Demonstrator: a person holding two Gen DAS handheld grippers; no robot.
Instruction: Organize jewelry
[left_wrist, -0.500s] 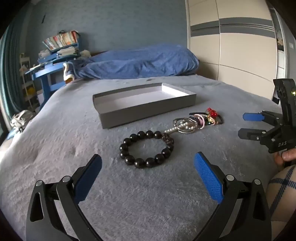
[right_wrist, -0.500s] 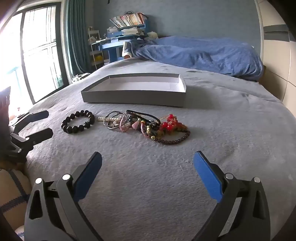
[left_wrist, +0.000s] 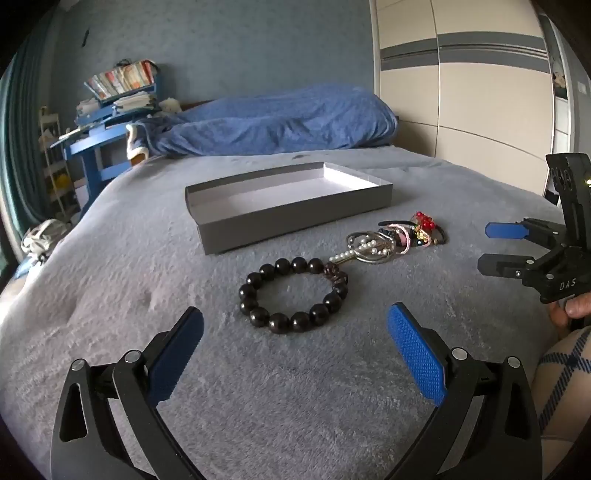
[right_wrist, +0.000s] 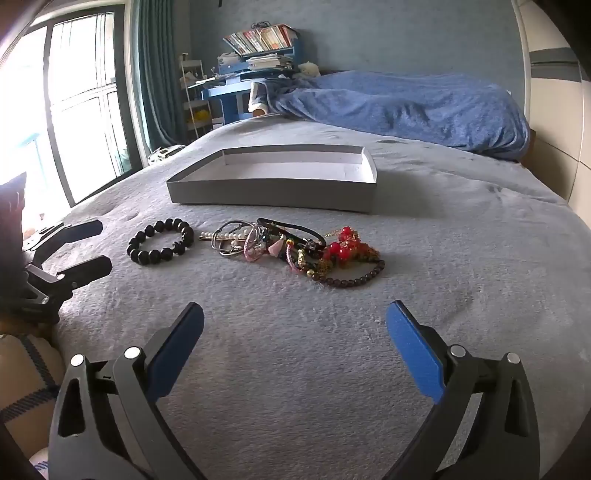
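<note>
While both claws gape empty, the left claw (left_wrist: 295, 345) should straddle one side of the black round-beaded bracelet (left_wrist: 293, 295), not its hollow centre.

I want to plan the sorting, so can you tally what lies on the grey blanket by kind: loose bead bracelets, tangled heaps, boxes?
Large black round-bead bracelet, lying apart from the heap: 1
Tangled heap of mixed jewelry (pearls, red beads, dark bands, small brown beads; pieces inside too knotted to count): 1
Shallow grey cardboard box, nothing in it: 1
Total: 3
</note>
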